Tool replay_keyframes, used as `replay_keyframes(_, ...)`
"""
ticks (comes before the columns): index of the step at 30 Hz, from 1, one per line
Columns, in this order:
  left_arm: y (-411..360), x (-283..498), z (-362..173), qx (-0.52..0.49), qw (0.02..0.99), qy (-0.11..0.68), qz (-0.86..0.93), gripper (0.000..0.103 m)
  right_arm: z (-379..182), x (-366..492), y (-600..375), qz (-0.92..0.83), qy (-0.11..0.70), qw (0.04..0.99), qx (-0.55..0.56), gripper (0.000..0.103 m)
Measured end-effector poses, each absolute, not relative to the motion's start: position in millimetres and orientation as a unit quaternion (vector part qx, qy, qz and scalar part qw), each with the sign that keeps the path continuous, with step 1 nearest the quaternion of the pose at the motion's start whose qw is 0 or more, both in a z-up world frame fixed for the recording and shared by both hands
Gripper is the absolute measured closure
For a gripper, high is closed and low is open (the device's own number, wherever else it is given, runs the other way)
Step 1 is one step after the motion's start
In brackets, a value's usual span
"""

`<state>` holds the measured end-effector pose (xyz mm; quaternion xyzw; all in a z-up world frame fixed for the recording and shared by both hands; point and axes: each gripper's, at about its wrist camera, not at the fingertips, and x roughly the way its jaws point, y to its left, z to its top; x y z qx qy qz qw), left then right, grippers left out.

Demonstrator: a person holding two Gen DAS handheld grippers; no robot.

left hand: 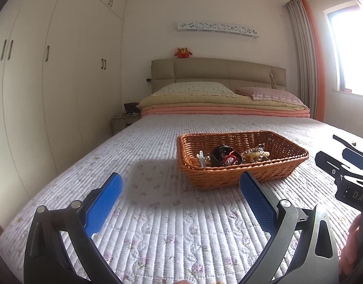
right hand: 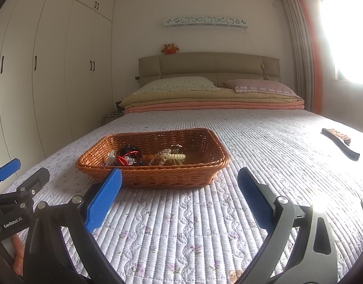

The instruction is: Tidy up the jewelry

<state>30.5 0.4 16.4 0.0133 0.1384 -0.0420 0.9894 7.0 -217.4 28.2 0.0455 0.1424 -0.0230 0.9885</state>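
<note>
1. My left claw (left hand: 180,187) hangs over the quilted bedspread (left hand: 157,224), its blue pads (left hand: 103,203) spread wide apart with nothing between them.
2. My right claw (right hand: 179,184) hangs likewise over the bedspread (right hand: 193,224), its blue pads (right hand: 103,201) also wide apart and holding nothing.
3. A brown wicker basket (left hand: 229,177) sits on the bed just beyond my left claw and slightly to its right; in the right wrist view the same basket (right hand: 157,177) lies just beyond my right claw and to its left.
4. The jewelry lies inside the basket, gathered along its near side: a dark round piece with a red cord (left hand: 225,157), a pale beaded bracelet (left hand: 255,155) to its right, and a small pale item (left hand: 201,157) to its left.
5. In the right wrist view the dark round piece (right hand: 130,157) and the pale bracelet (right hand: 172,157) appear in the same left-to-right order.
6. A dark-handled brush (right hand: 340,143) lies on the bedspread far to the right, well apart from the basket.
7. At the far end of the bed are folded blankets (left hand: 224,108), two pillows (left hand: 195,88) and a padded headboard (left hand: 217,69).
</note>
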Motion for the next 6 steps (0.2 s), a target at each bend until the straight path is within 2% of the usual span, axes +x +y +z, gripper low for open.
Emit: replay_keyframes(6, 2.2, 32.0, 16.1, 0.01, 0.989, 0.142, -0.041, 0.007, 28.3, 7.3, -217.6, -0.023, 0.142, 0.989, 0.045, 0.009)
